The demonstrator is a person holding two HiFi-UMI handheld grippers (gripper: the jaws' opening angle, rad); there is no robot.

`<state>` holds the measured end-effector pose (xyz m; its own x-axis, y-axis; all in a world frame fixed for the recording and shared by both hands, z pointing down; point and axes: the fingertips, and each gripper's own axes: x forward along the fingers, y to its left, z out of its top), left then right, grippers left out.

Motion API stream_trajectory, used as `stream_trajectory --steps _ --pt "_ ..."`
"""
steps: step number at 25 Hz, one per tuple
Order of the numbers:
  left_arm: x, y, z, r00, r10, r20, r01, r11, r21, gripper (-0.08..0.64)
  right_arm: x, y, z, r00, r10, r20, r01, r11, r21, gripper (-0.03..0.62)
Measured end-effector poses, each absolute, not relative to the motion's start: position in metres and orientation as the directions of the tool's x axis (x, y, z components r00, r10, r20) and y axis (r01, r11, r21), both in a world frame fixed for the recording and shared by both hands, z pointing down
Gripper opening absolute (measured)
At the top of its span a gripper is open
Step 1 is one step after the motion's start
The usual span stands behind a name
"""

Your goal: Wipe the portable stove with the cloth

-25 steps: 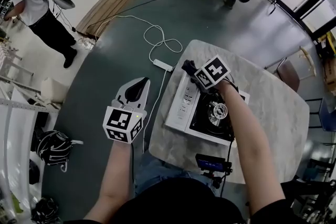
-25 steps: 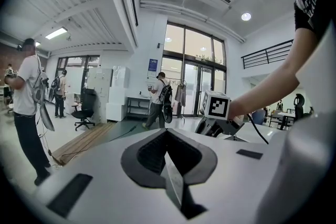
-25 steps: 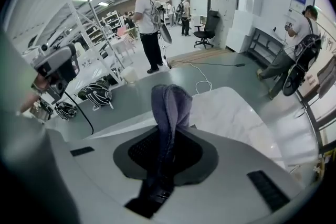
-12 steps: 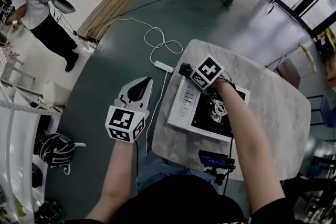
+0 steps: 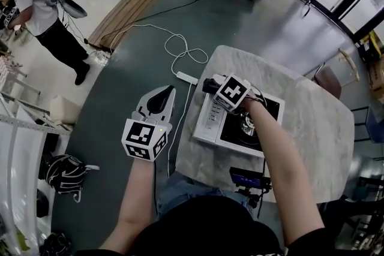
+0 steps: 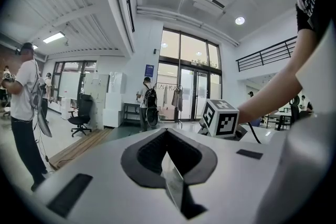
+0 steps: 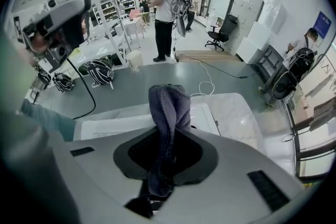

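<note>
person: stands on the floor at far left, well apart from the table.
left gripper: held over the floor, just left of the table's edge. Its 2 jaws are pressed together with nothing between them.
cable: white, loops across the floor to a power strip beside the table's far-left edge.
cloth: dark grey-blue and bunched. It sticks forward out of the right gripper, over the left end of the portable stove. Whether it touches the stove cannot be told.
right gripper: its 2 jaws pinch the cloth's bunched end. It is held above the stove's far-left corner.
portable stove: white body, black top with 1 round burner. It sits on the table near the left edge.
device: small and dark with a blue screen, at the table's near edge, near the stove.
</note>
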<state>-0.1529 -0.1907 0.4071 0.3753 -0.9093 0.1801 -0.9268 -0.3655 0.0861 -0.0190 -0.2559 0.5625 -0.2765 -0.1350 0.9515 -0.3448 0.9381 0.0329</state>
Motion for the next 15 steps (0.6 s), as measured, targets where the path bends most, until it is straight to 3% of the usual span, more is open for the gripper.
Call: stream_trajectory --steps 15 --pt "-0.147 -0.183 0.406 0.412 -0.900 0.141 -0.910 -0.400 0.109 0.011 -0.037 -0.172 0.565 -0.288 -0.019 0.957 -0.205 0.978 -0.043 0.074"
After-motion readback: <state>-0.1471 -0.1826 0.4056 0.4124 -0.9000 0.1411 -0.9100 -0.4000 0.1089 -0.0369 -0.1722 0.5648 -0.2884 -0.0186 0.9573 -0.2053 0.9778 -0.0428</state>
